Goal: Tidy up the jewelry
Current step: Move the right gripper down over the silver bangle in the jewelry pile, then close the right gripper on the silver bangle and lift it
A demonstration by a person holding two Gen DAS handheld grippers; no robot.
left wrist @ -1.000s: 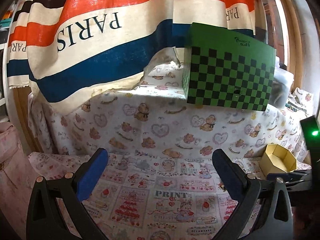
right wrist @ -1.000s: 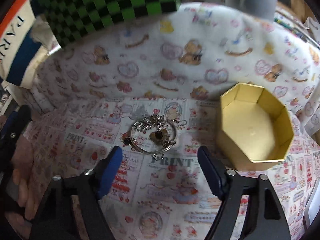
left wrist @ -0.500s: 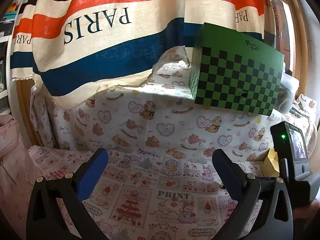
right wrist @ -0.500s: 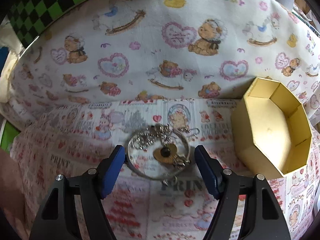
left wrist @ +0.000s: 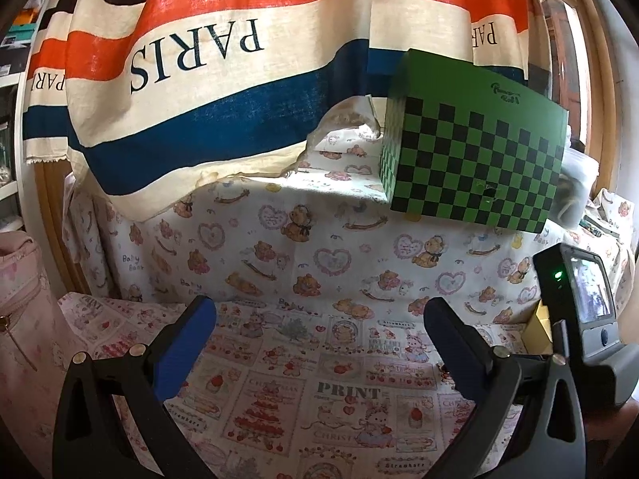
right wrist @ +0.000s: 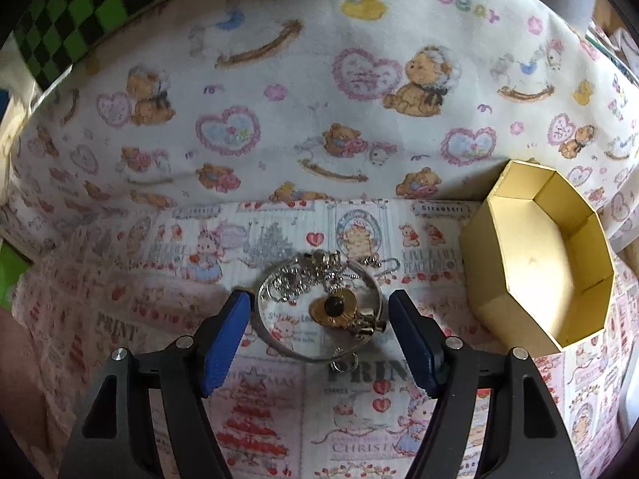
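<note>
Jewelry work: my right tool [right wrist: 321,313] stands wide around the thin silver bangle [right wrist: 279,345] with its loose chain tangle and gold disc pendant [right wrist: 334,308]. Light, slippery, snaggy; I'd pinch the stiff rim. Far right, the gold octagonal cardboard box [right wrist: 479,239] waits.

printed cloth-covered surface [right wrist: 255,419] carries a silver bangle [right wrist: 319,311] with chain and gold pendant between right gripper [right wrist: 321,319] fingers; open gold octagonal box [right wrist: 535,255] just right of it
</note>
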